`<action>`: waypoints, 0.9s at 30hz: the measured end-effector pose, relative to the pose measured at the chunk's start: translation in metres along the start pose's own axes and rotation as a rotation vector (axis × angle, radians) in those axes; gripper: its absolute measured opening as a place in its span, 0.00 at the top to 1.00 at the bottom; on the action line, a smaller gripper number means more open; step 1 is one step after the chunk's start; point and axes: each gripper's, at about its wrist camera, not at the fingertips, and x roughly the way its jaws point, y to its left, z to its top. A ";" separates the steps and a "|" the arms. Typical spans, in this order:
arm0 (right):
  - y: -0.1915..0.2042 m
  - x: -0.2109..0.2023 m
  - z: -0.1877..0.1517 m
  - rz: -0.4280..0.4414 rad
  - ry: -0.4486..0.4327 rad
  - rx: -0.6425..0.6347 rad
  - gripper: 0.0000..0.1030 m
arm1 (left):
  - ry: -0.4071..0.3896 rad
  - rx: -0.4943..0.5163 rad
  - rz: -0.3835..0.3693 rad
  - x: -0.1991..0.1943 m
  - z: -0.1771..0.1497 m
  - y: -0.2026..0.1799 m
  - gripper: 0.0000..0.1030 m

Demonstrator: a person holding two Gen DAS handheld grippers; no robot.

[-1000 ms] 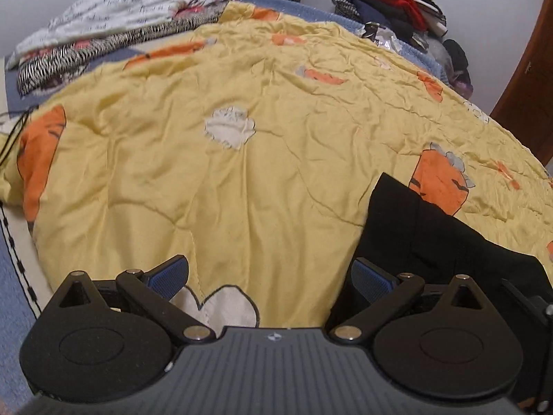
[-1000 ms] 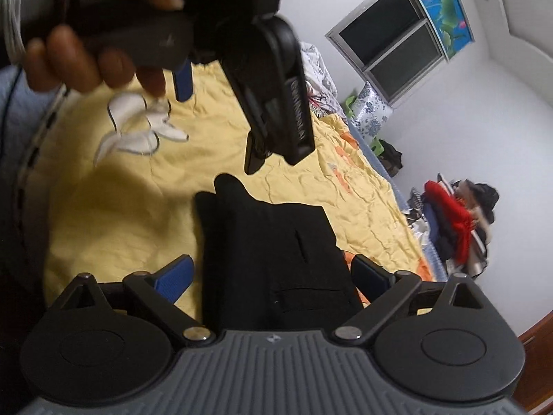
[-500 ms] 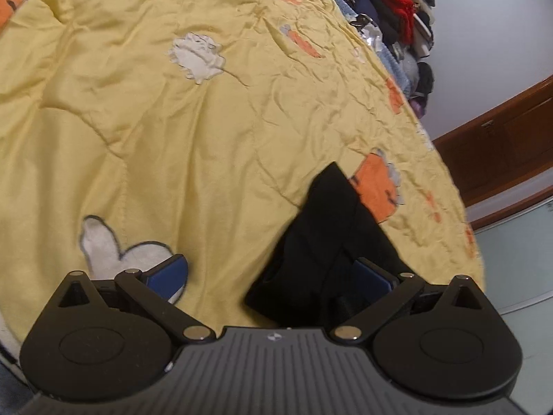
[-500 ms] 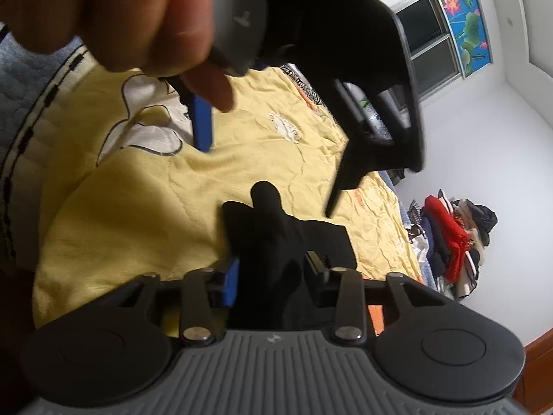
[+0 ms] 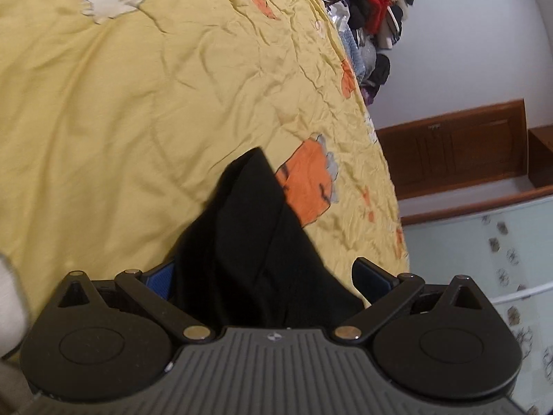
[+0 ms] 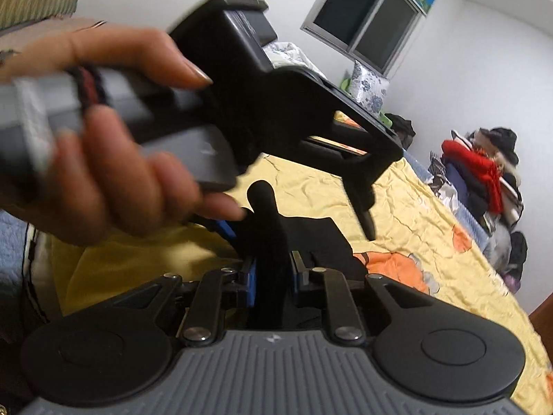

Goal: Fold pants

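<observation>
lying bunched on the yellow quilt (image 5: pixel 138 121), the black pants (image 5: pixel 249 242) reach up between both claws. right claw (image 6: pixel 271 273) pinches a raised fold; left claw (image 5: pixel 273 276) is spread wide around the cloth, its hand (image 6: pixel 103 159) at 10 o'clock in the right view. open quilt runs toward 11 o'clock; the bed edge sits at 3 o'clock.

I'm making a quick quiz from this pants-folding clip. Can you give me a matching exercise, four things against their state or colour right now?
Things:
1. left hand-held gripper
2. right hand-held gripper
3. pants
4. quilt

States or colours:
A. yellow with orange patches
B. shut on black cloth
C. black, bunched up
D. open, cloth between its fingers

Pairs: 1-D, 2-B, 3-C, 4-A
</observation>
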 end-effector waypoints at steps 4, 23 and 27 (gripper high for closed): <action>-0.025 -0.019 0.001 0.114 -0.032 0.111 0.82 | 0.014 0.031 0.010 0.009 0.003 -0.009 0.25; -0.115 -0.001 -0.031 0.149 -0.057 0.659 0.82 | -0.269 0.407 0.267 -0.025 -0.068 -0.094 0.80; -0.135 -0.032 -0.050 0.127 -0.109 0.738 0.82 | -0.291 0.506 0.261 -0.021 -0.096 -0.129 0.80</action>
